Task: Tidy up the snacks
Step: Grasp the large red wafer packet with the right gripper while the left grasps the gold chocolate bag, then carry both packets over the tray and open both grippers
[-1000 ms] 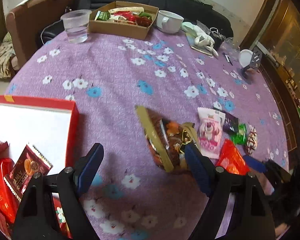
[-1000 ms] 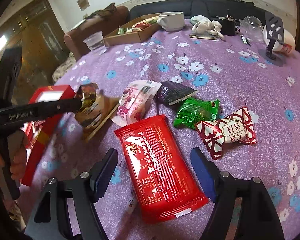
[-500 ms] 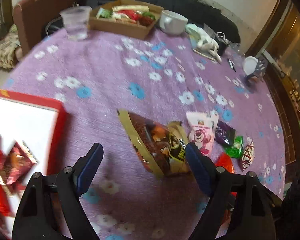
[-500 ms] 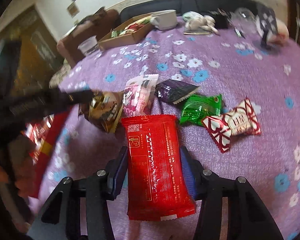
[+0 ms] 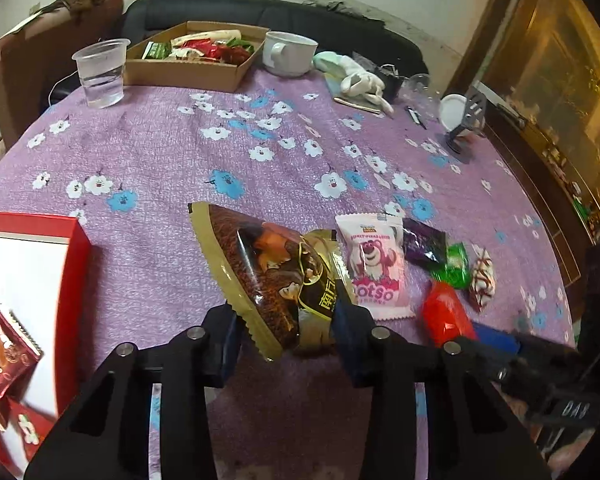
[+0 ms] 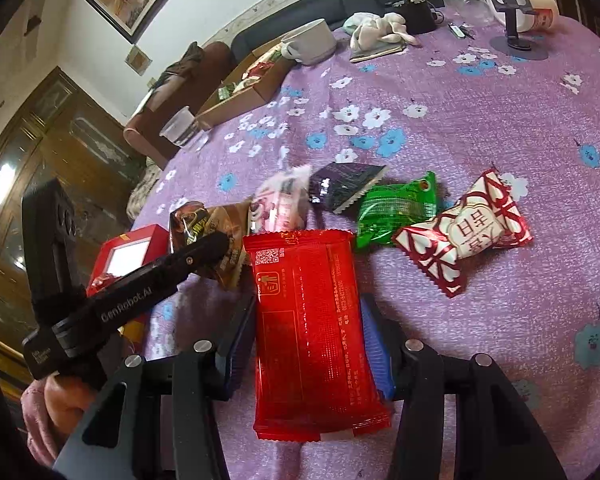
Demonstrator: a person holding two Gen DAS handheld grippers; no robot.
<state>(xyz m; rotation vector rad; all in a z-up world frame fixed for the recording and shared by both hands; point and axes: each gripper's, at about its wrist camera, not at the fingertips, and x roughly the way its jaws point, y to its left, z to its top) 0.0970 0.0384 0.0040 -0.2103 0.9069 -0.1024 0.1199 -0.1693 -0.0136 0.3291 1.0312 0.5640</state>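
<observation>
My left gripper (image 5: 288, 334) is shut on a brown and gold snack bag (image 5: 272, 276), also seen in the right wrist view (image 6: 210, 236). My right gripper (image 6: 308, 344) is shut on a long red packet (image 6: 312, 332), which shows in the left wrist view (image 5: 446, 314). On the purple flowered cloth lie a pink bear packet (image 5: 376, 268), a dark purple packet (image 6: 346, 186), a green packet (image 6: 398, 208) and a red and white candy packet (image 6: 466, 236). A red box (image 5: 32, 300) with snacks inside stands at the left.
At the far side stand a cardboard tray of snacks (image 5: 196, 58), a plastic cup of water (image 5: 100, 72), a white mug (image 5: 290, 54), a soft toy (image 5: 360, 78) and a phone stand (image 5: 466, 120). A sofa runs behind the table.
Both grippers have closed: the left onto the brown and gold bag, the right onto the red packet. The left view has shifted right, away from the red box.
</observation>
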